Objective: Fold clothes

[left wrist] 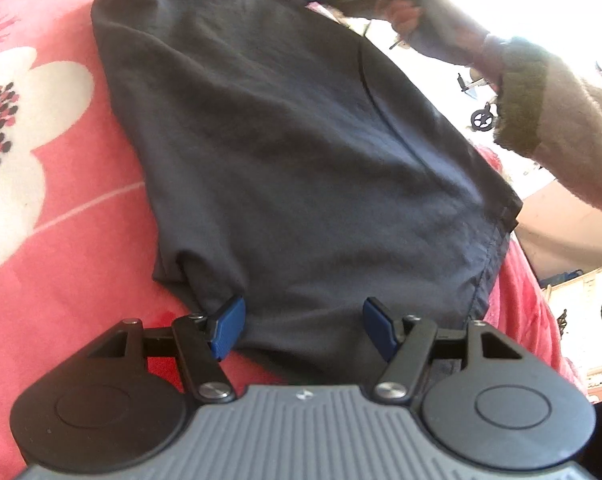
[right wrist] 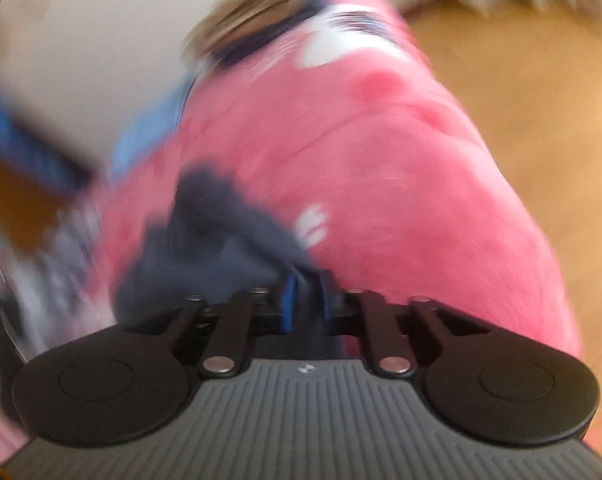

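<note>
A dark grey garment (left wrist: 293,140) lies spread flat on a pink flowered blanket (left wrist: 61,240). My left gripper (left wrist: 305,326) stands open over its near hem, with the blue pads (left wrist: 229,326) wide apart and resting on the cloth, not pinching it. The right wrist view is blurred by motion. In it my right gripper (right wrist: 307,296) has its blue pads close together, with a fold of the dark garment (right wrist: 205,232) caught between them. The rest of that cloth bunches to the left on the blanket (right wrist: 381,160).
A person's beige sleeve with an olive cuff (left wrist: 561,128) reaches in over the garment's far right corner. A light blue cloth (right wrist: 153,136) lies at the blanket's left edge. Wooden floor (right wrist: 521,120) shows beyond the right edge of the bed.
</note>
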